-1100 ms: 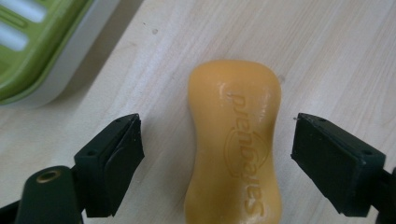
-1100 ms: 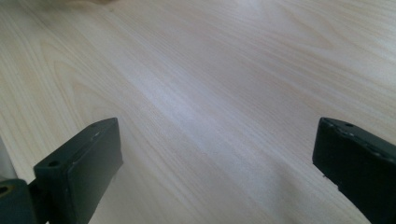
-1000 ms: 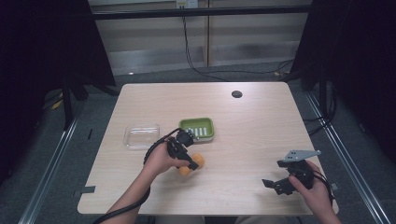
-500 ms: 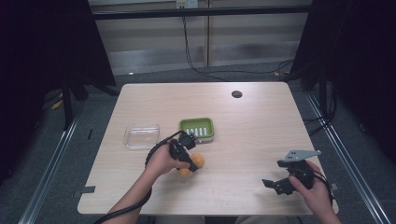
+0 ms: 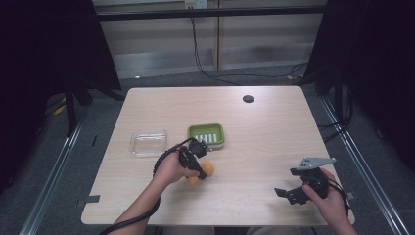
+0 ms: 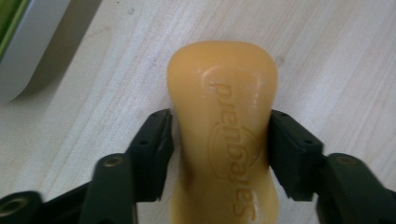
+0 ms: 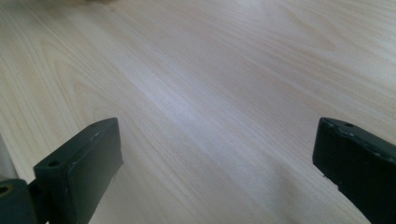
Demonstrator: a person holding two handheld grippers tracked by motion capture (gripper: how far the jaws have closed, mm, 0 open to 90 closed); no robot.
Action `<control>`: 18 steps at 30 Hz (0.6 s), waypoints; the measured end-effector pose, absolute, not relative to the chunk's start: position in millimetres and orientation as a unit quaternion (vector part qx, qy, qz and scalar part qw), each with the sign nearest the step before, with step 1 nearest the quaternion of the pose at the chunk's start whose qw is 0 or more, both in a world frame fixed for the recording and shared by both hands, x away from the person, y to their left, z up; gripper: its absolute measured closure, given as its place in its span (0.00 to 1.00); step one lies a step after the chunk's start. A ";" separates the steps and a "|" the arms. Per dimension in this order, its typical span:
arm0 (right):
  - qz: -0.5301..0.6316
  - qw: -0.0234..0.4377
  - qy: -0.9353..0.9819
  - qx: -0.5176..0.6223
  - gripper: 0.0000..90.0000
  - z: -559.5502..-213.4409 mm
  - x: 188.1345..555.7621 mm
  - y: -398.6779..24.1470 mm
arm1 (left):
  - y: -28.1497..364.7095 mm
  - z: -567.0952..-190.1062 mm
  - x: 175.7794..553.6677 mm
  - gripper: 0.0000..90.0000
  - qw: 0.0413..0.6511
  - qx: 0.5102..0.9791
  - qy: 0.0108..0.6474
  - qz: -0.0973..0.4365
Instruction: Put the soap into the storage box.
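Observation:
An orange bar of soap (image 6: 224,140) with raised lettering lies on the wooden table (image 5: 254,132). Both black jaws of my left gripper (image 6: 219,140) press against its sides, so the gripper is shut on it. In the high view the soap (image 5: 205,171) sits just below a green soap dish (image 5: 206,135), with the left gripper (image 5: 195,165) over it. My right gripper (image 5: 288,193) rests near the table's front right corner, held in a hand. Its jaws stand wide apart over bare wood in the right gripper view (image 7: 215,154).
A clear plastic lid or tray (image 5: 148,142) lies left of the green dish. A dark round hole (image 5: 248,98) is set in the table near its far edge. Black cables trail from both grippers.
The left gripper and the soap have shifted very slightly. The right gripper has stayed still.

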State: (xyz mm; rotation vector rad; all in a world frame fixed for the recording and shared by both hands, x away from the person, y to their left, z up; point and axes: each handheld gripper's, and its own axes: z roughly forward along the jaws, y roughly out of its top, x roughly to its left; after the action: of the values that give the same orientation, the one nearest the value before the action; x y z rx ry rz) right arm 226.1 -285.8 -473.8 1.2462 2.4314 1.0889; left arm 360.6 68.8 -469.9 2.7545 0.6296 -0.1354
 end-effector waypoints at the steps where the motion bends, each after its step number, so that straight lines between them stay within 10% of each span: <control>1: 0.368 0.099 0.823 0.422 0.01 -473.8 225.9 -285.6 | 67.9 -469.9 359.4 0.53 0.157 0.961 0.225 -0.046; 18: 0.369 0.098 0.821 0.425 0.01 -473.5 226.0 -287.5 | 70.1 -454.3 362.1 0.55 0.149 0.960 0.232 -0.052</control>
State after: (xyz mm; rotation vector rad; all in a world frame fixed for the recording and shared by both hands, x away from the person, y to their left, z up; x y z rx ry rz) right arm 226.0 -287.5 -473.5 1.2563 2.4290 1.0930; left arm 362.1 70.1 -454.3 2.7580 0.6677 -0.1496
